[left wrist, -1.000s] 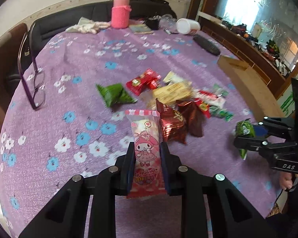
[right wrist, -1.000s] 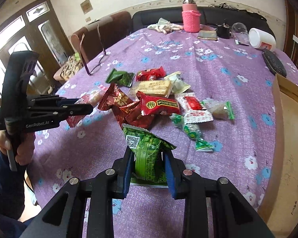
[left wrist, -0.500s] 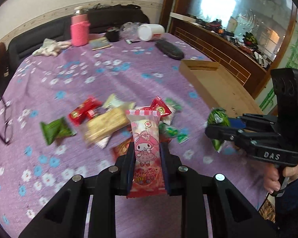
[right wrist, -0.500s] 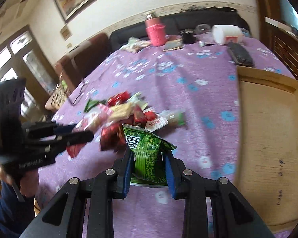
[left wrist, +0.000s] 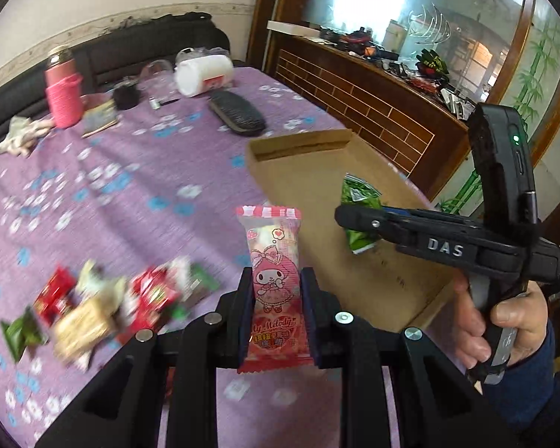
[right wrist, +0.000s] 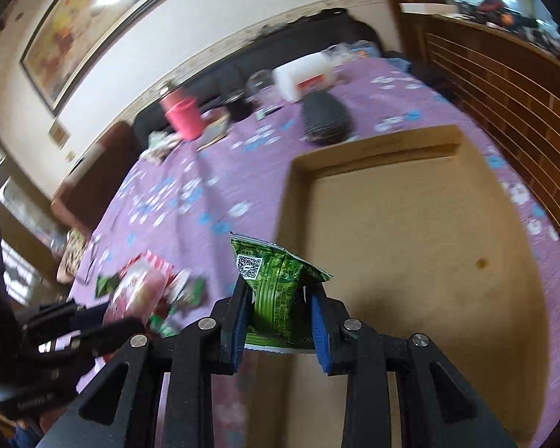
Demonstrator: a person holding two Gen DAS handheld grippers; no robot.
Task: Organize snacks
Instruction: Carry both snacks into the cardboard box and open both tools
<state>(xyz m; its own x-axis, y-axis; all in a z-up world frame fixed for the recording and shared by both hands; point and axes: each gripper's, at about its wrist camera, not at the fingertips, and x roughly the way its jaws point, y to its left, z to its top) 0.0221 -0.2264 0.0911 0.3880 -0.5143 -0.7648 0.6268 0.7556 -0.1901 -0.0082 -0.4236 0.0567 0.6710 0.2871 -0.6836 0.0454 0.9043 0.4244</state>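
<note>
I have the pink wrapped snack (left wrist: 276, 283) pinched in my left gripper (left wrist: 276, 295), pads pressed on its two long sides, so its long axis runs straight out along the fingers with the striped seal end pointing away from me. In my right gripper (right wrist: 280, 310) I hold the green snack packet (right wrist: 276, 291), also squeezed by both pads, QR-code end outward.

The relation that matters is each packet against the cardboard tray (right wrist: 410, 246), which lies at the right edge of the table (left wrist: 130, 194). From the right wrist view, the green packet hangs just past the tray's near left wall, with the bare tray floor spreading ahead and to the right. My right hand (left wrist: 504, 321) is the nearer one; in the left view its gripper reaches across over the tray. The pink snack sits beside the tray's left wall, above the purple cloth rather than over the cardboard, as far as I can judge.

Both grippers tilt downward, the right one rolled so the room leans in its view.

I judge the right release comes first, once I am clear of the wall; the left needs to travel further right.

The pile of loose snacks (left wrist: 104, 306) waits near the table's front left, well apart from the tray. A black brush (left wrist: 237, 112) lies beyond the tray's far end.
</note>
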